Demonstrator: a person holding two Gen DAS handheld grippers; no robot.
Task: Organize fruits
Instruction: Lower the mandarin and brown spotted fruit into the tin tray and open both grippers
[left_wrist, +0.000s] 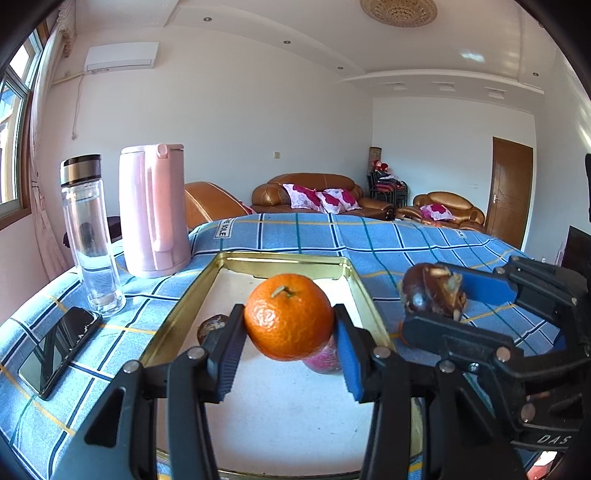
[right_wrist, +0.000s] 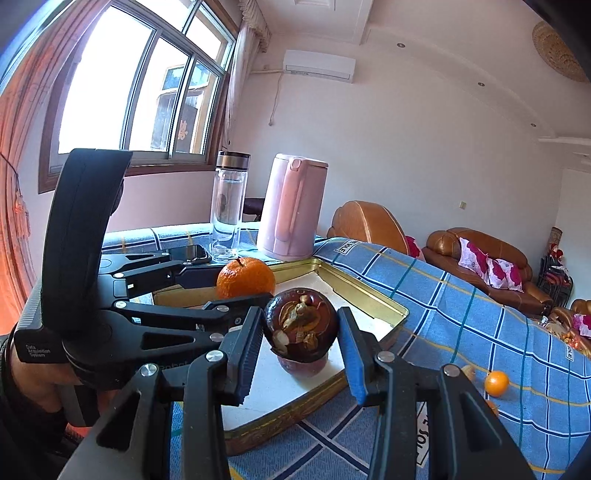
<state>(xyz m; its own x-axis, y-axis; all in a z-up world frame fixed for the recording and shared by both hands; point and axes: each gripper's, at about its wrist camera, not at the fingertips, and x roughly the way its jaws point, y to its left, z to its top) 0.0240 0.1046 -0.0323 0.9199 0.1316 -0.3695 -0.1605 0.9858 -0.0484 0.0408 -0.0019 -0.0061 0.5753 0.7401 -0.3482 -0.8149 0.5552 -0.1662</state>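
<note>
My left gripper (left_wrist: 289, 334) is shut on an orange tangerine (left_wrist: 288, 317), held above the gold-rimmed tray (left_wrist: 184, 295). To its right, my right gripper (left_wrist: 439, 301) is shut on a dark brown mangosteen (left_wrist: 432, 291) near the tray's right rim. In the right wrist view the mangosteen (right_wrist: 301, 325) sits between the right gripper's (right_wrist: 301, 334) pads over the tray (right_wrist: 369, 291), with the left gripper (right_wrist: 236, 286) and tangerine (right_wrist: 245, 277) beyond it. In the tray lie a purple-red fruit (left_wrist: 325, 360) (right_wrist: 303, 365) and a brown fruit (left_wrist: 212, 326).
A glass bottle (left_wrist: 90, 236), a pink kettle (left_wrist: 153, 210) and a phone (left_wrist: 55, 350) stand left of the tray on the blue checked cloth. A small orange (right_wrist: 496, 383) lies on the cloth to the right. A person's hand (right_wrist: 37, 387) holds the left gripper.
</note>
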